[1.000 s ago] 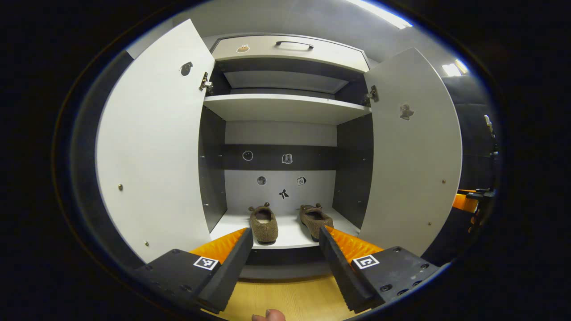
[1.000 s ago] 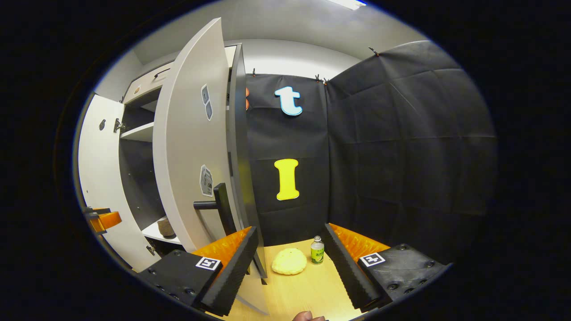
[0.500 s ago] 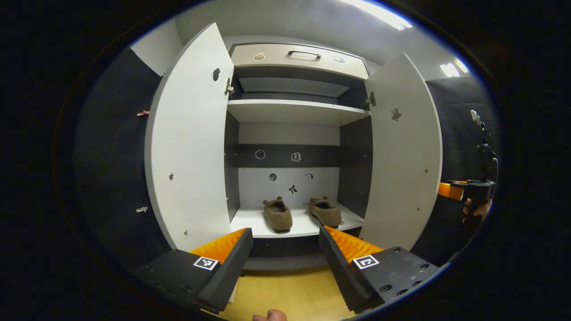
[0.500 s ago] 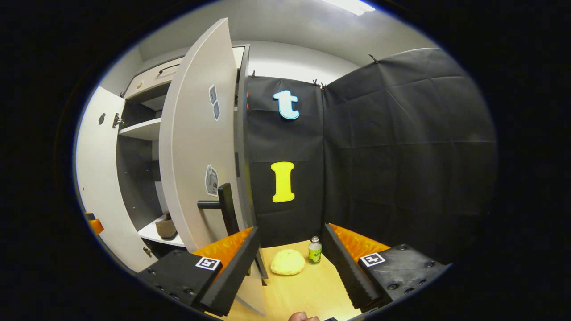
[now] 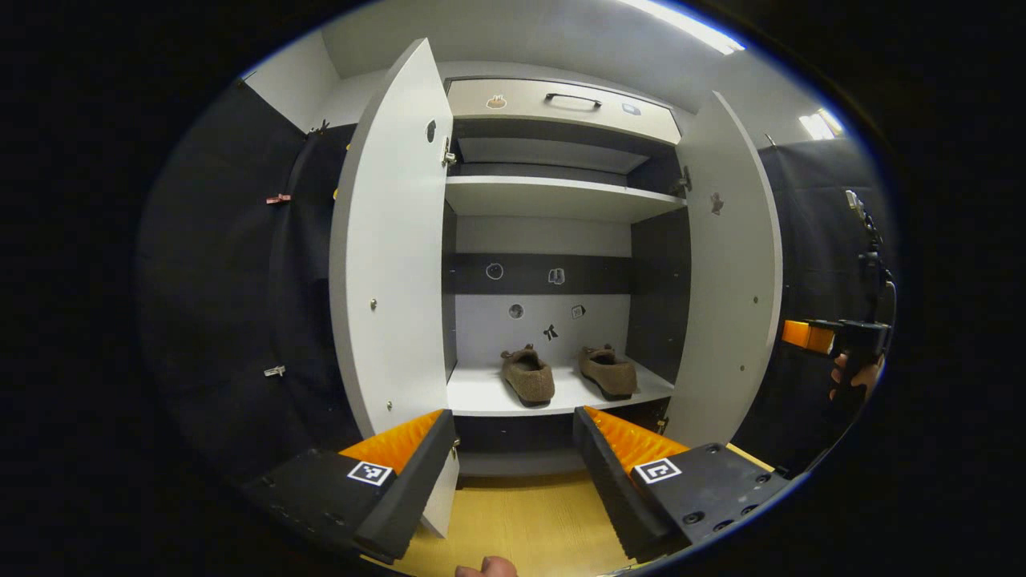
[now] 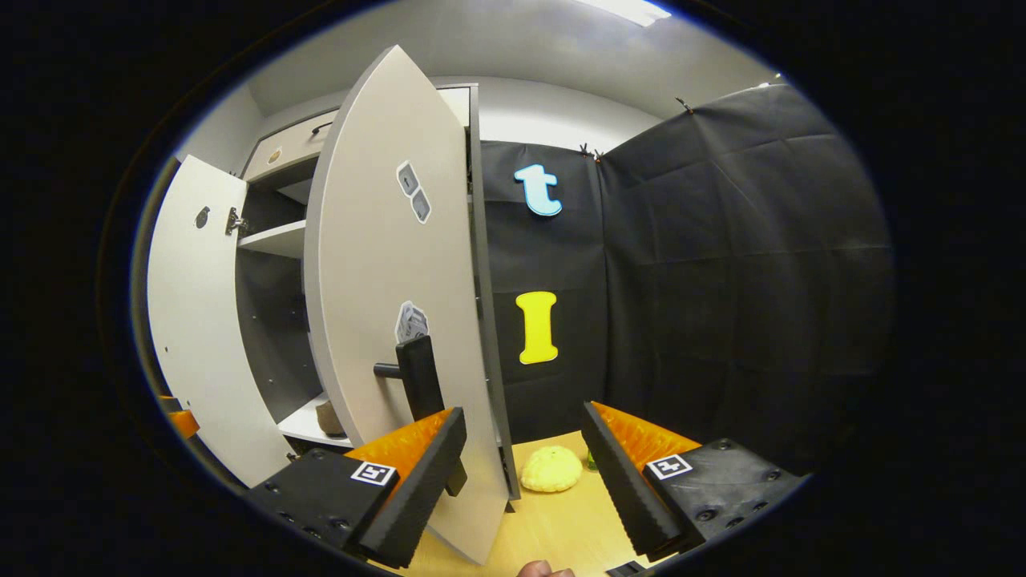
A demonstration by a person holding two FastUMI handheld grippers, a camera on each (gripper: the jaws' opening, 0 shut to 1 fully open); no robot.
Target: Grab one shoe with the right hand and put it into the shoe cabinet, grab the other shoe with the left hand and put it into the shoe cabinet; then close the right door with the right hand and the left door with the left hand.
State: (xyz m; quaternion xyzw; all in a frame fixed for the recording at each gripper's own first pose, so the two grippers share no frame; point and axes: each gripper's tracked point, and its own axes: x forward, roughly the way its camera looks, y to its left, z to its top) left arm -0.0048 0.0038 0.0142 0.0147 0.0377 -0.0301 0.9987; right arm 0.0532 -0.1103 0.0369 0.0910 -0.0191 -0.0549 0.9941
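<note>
Brown and fuzzy, the two shoes are sitting side by side on the bottom shelf of the shoe cabinet point(image 5: 553, 196), the left shoe point(image 5: 528, 376) just beside the right shoe point(image 5: 609, 373). Both doors are standing open. The left gripper point(image 5: 513, 449) is hanging spread wide and empty before the left door point(image 5: 393, 264). The right gripper point(image 6: 521, 457) is gaping empty too, near the right door point(image 6: 385, 264) and its dark handle point(image 6: 421, 373).
</note>
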